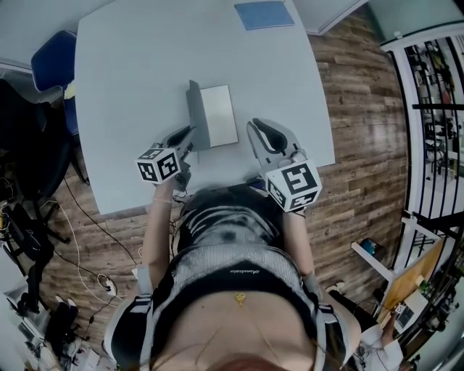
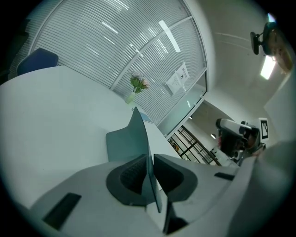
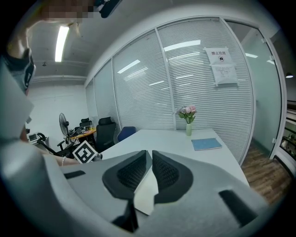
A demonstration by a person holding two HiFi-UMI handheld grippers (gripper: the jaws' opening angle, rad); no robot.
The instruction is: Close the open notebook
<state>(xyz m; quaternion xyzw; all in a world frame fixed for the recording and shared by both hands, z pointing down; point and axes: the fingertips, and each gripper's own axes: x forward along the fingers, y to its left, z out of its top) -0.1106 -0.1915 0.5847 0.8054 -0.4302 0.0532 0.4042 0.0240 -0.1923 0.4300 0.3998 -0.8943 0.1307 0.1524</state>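
Note:
A grey notebook lies open on the pale table [image 1: 123,94]. Its white right-hand page [image 1: 219,116] is flat, while the left cover [image 1: 195,110] stands nearly upright. My left gripper [image 1: 190,135] is shut on that cover's near edge. In the left gripper view the cover [image 2: 138,132] runs edge-on between the pads of the left gripper [image 2: 149,163]. My right gripper [image 1: 265,130] hovers just right of the notebook, apart from it. Its jaws are together with nothing between them in the right gripper view [image 3: 149,159], and the page [image 3: 147,196] shows below them.
A thin blue book [image 1: 264,14] lies at the table's far edge, near a vase of flowers [image 3: 188,115]. A blue chair [image 1: 52,61] stands at the left, and wood floor with cables surrounds the table. The person's body fills the near side.

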